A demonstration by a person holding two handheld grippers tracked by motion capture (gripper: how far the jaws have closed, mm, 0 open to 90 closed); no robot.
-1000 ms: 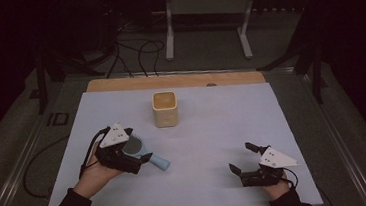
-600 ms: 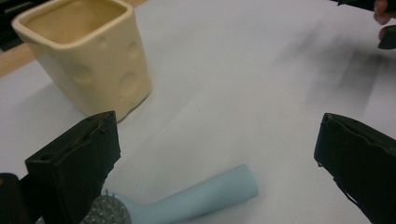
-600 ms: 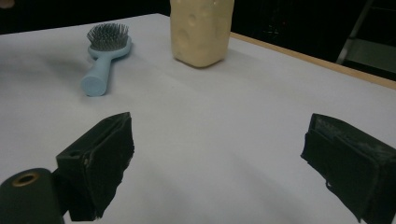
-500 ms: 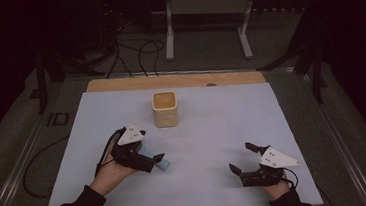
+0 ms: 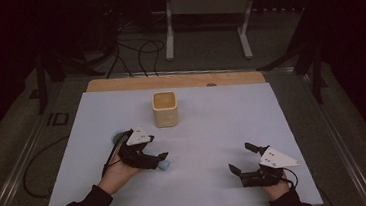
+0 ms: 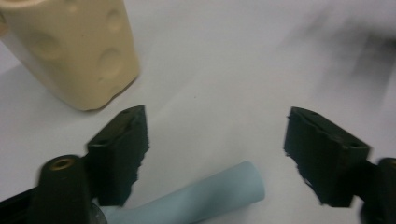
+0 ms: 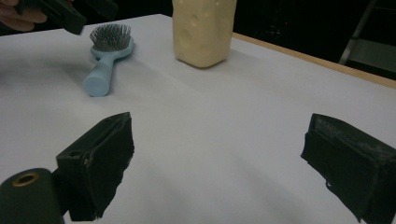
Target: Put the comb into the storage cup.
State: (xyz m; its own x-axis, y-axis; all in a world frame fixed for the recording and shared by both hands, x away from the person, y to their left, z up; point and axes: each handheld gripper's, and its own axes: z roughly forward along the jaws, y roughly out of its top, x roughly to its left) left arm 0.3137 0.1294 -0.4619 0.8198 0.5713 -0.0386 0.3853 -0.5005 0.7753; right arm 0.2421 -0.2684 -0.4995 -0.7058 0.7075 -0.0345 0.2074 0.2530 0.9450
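Observation:
A light blue hairbrush [image 7: 105,60] lies on the white mat [image 5: 208,131], bristles up, left of centre. In the high view its bristle head [image 5: 119,137] peeks out behind the person's left hand. My left gripper [image 5: 160,160] hovers low over the handle end [image 5: 165,166]. In the left gripper view the handle [image 6: 205,200] lies between the two black jaws, and the pads [image 6: 126,144] stand clear of it. These jaws have just been closing. My right gripper [image 5: 240,158] rests open near the front right with nothing in it.
A cream cup with dimpled sides [image 5: 165,108] stands upright at the middle back of the mat, just beyond the brush. A wooden strip [image 5: 179,79] runs along the far edge. Cables and a metal stand [image 5: 204,26] lie on the dark floor behind.
My left hand has moved right and down, so its jaws now straddle the brush handle, and they stand narrower than before. The right hand has kept still.

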